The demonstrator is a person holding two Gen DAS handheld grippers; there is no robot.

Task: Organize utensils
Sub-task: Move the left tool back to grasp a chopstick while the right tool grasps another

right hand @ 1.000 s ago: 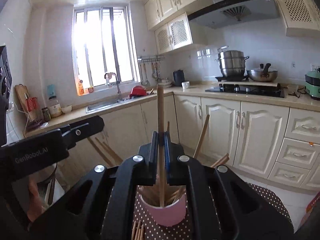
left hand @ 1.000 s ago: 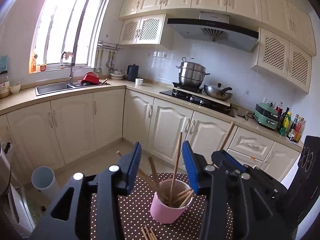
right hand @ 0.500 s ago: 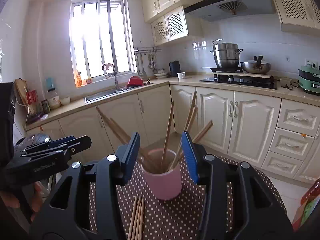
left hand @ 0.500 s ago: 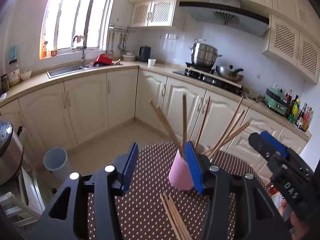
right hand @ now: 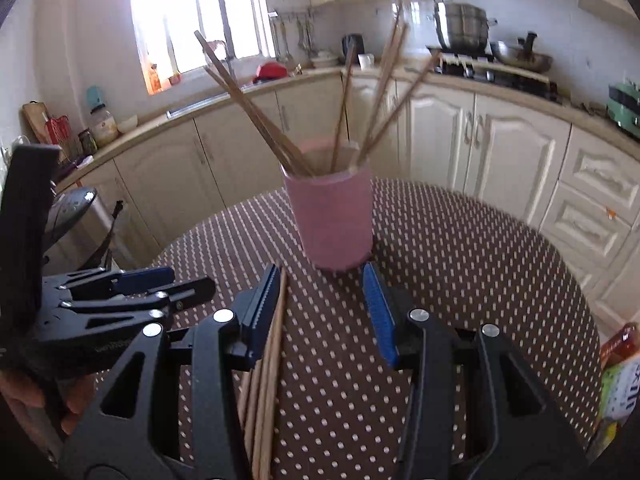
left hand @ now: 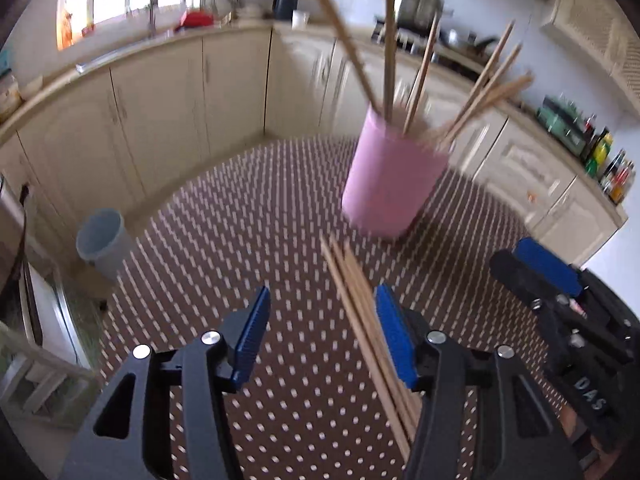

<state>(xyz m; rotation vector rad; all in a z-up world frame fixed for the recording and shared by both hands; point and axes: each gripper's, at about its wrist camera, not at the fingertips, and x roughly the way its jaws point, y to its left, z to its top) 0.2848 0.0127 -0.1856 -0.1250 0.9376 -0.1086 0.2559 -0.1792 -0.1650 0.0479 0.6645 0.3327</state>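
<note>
The left gripper (left hand: 322, 318) has just been opening further; its jaws stand spread and empty above the dotted tablecloth (left hand: 248, 208), a loose bundle of chopsticks (left hand: 360, 312) lying along its right finger. The right gripper (right hand: 324, 300) is also spread, gripping nothing. Just beyond stands the pink cup (right hand: 332, 224), holding more chopsticks upright.

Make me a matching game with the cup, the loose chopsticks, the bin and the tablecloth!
Things:
1. cup
2. loose chopsticks
3. bin
4. tablecloth

Descriptions:
A. brown with white dots
B. pink, with sticks standing in it
C. grey-blue, on the floor
D. lying flat on the table

Pairs: 1-B, 2-D, 3-C, 4-A
</note>
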